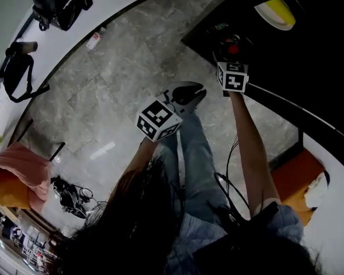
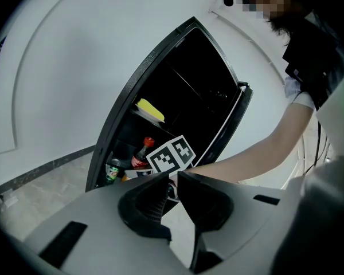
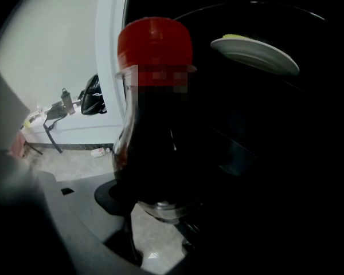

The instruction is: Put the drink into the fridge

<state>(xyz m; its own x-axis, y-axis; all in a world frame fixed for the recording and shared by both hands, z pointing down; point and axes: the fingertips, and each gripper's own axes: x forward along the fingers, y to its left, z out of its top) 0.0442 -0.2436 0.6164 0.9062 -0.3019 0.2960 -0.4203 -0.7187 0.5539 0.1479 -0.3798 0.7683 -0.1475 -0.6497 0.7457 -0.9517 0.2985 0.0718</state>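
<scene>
The drink, a dark cola bottle (image 3: 155, 136) with a red cap (image 3: 155, 42), fills the right gripper view. My right gripper (image 3: 160, 208) is shut on its lower body. In the head view the bottle (image 1: 233, 46) is at the mouth of the dark open fridge (image 1: 315, 56), just ahead of the right gripper's marker cube (image 1: 233, 76). The left gripper view shows the bottle (image 2: 141, 156) on the fridge's (image 2: 123, 116) low shelf level. My left gripper (image 2: 172, 177) is shut and empty, held back over the floor (image 1: 159, 119).
A plate with something yellow (image 1: 275, 11) sits on an upper fridge shelf (image 3: 255, 53). A green bottle (image 2: 111, 171) stands low in the fridge. The fridge door (image 2: 236, 122) hangs open. Black bags (image 1: 57, 2) and cables (image 1: 71, 196) lie by the wall.
</scene>
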